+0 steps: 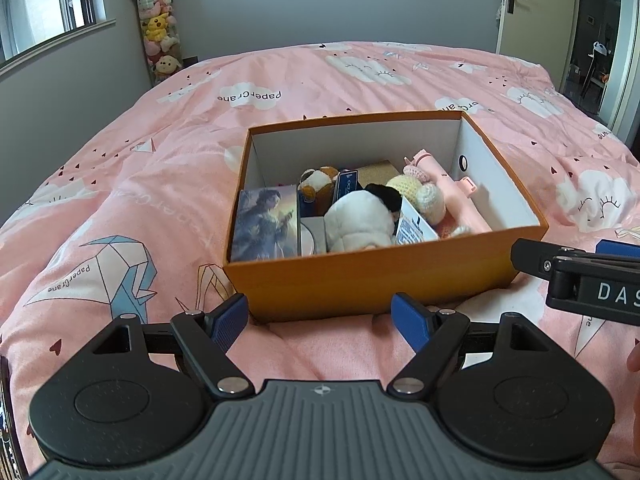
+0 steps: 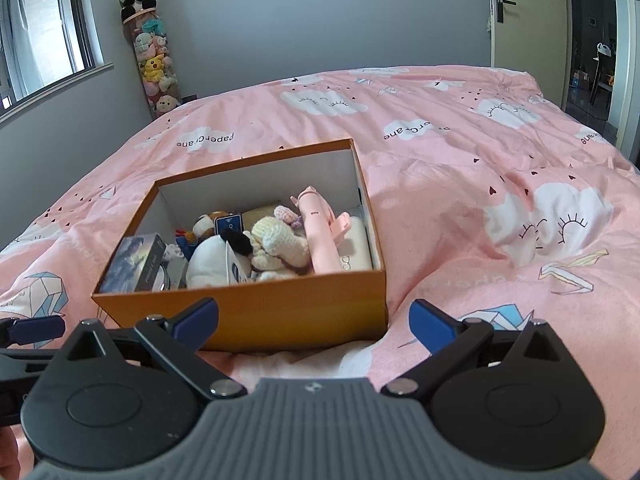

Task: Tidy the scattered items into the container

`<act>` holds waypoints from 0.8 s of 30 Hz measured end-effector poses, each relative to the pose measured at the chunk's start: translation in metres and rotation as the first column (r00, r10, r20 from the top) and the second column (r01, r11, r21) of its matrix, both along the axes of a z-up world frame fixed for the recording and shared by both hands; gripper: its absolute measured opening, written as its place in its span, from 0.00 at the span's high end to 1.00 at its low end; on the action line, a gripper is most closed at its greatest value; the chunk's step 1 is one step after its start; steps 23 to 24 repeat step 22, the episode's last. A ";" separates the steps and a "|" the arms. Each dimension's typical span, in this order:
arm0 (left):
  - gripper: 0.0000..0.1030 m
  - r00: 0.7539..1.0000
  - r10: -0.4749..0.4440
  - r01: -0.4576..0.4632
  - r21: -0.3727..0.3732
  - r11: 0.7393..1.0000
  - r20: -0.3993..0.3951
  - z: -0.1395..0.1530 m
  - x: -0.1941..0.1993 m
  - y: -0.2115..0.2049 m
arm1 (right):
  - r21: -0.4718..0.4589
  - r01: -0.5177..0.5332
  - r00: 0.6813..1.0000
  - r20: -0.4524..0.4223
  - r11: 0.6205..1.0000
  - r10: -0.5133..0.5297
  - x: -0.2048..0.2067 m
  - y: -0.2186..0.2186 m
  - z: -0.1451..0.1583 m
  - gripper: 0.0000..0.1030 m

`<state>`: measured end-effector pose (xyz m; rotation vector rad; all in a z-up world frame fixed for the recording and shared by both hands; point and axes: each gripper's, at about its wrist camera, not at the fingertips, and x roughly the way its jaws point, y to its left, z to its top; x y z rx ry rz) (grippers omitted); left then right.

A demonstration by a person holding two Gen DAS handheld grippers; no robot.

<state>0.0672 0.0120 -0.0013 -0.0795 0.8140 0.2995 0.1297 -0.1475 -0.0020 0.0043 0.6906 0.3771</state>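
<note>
- Both the left tool (image 1: 318, 320) and right tool (image 2: 314, 326) are hovering wide open, gripping nothing.
- The items are sitting inside the orange box (image 1: 360, 276) on the bed (image 1: 120, 184).
- A careless nudge risks tipping the box on soft bedding.

Grey walls (image 2: 248, 40), a daylit window (image 2: 40, 40), pink-quilted bed (image 2: 460, 184), open door (image 2: 524, 16).

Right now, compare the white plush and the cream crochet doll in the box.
The white plush is smooth furry fabric with a black patch; the crochet doll is knitted cream yarn. The plush is bulkier and lies nearer the front wall; the doll lies behind it towards the right. Both are inside the orange box, touching each other.
</note>
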 end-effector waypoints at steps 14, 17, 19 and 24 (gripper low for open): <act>0.10 1.000 -0.008 0.008 0.013 1.000 -0.023 -0.004 0.001 -0.004 | -0.008 0.005 1.000 -0.028 1.000 -0.005 0.003 0.001 -0.005 0.01; 0.10 1.000 -0.007 0.008 0.010 1.000 -0.022 -0.005 0.001 -0.004 | -0.007 0.007 1.000 -0.030 1.000 -0.008 0.002 0.001 -0.006 0.01; 0.10 1.000 -0.007 0.008 0.012 1.000 -0.021 -0.004 0.000 -0.005 | -0.007 0.010 0.999 -0.031 1.000 -0.010 0.001 0.001 -0.005 0.01; 0.10 1.000 -0.008 0.008 0.017 1.000 -0.014 -0.002 0.000 -0.005 | -0.006 0.010 1.000 -0.027 1.000 -0.010 0.000 0.001 -0.003 0.01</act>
